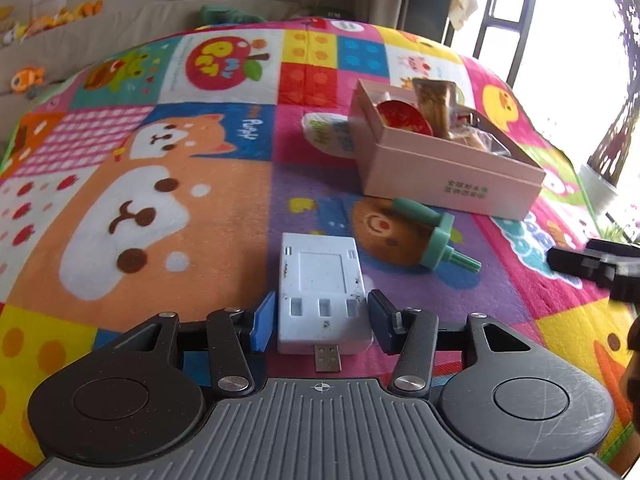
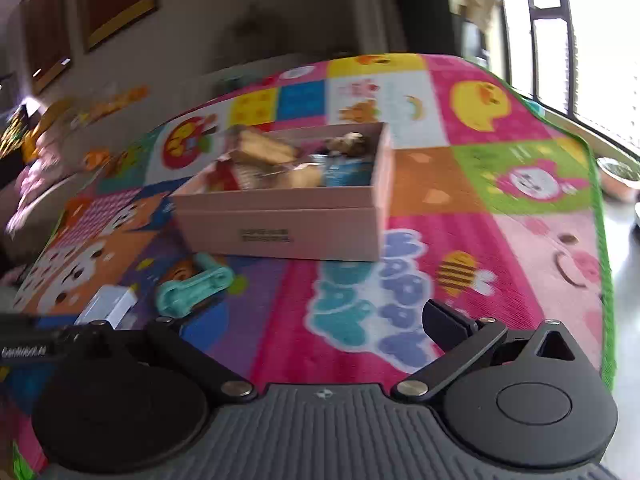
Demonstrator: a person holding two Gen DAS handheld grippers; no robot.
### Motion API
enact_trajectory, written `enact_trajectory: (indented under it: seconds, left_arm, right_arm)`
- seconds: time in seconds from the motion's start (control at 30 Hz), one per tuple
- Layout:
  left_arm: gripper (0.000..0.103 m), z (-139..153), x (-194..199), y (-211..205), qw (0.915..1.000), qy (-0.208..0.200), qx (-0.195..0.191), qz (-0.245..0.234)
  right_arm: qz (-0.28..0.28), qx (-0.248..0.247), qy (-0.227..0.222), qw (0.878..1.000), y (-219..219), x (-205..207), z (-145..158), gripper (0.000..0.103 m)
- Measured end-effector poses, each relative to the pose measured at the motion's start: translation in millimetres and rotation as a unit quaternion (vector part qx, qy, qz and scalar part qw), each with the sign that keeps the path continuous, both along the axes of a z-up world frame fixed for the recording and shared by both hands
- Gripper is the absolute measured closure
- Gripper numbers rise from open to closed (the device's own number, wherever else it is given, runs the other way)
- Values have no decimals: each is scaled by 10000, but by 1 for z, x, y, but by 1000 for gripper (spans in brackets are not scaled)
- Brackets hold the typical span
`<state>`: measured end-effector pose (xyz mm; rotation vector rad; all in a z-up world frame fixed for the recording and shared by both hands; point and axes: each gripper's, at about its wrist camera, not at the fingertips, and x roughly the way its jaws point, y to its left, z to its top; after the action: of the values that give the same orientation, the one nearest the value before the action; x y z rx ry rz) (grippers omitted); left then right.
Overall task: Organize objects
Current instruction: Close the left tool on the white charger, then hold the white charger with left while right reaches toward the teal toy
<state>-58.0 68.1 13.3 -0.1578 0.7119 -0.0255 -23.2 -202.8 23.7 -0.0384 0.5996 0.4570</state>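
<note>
Colourful cartoon play mat [image 1: 168, 208], beige sofa [image 1: 120, 24], framed pictures [image 2: 116, 0], bright windows [image 2: 560, 40]

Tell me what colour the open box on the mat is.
Pale pink box, clearest in the left wrist view.

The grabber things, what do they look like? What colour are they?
The left gripper has blue pads on its fingers, black metal link arms with shiny silver screws, two round black discs and a grey ribbed body with a small crosshair mark. The right gripper has the same black arms, discs and grey ribbed body, but its visible fingertip pad looks black.
</note>
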Motion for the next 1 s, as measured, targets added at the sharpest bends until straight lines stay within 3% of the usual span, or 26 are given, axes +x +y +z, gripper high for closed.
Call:
enact_trajectory:
  seconds: [0.1,0.13,0.2,0.33,0.5,0.6,0.73,0.8,0.9,1.0]
  left_arm:
    - [49,-1,-1,2,10000,-72,-14,-50]
    - [49,-2,-2,2,9999,-105,16,-74]
    - [48,-3,-3,1,9998,-160,47,-104]
    - [49,-5,0,5,9996,-257,-51,-99]
    - [49,-9,1,9,9988,-420,-199,-126]
    - [49,-10,1,15,9980,-459,-421,-110]
    - [49,-12,-1,19,9968,-500,-625,-83]
    - [49,-12,0,19,9967,-507,-630,-77]
    - [49,-13,0,20,9966,-519,-640,-69]
    - [49,-13,-1,22,9958,-539,-733,-57]
  right_arm:
    - [469,-272,-49,9985,36,2,3,1]
    - [543,-317,11,9980,46,7,1,6]
    - [624,-401,155,9971,63,17,-3,12]
    - [673,-637,170,9955,81,28,-13,12]
    - [60,-1313,-171,9912,58,34,-14,10]
    - [-647,-1554,-252,9854,37,36,-11,11]
    - [-629,-726,218,9951,25,33,-2,11]
    - [-548,-550,356,9963,36,35,-5,11]
    - [-593,-356,510,9963,56,46,-11,20]
    - [-583,-521,430,9960,79,59,-17,35]
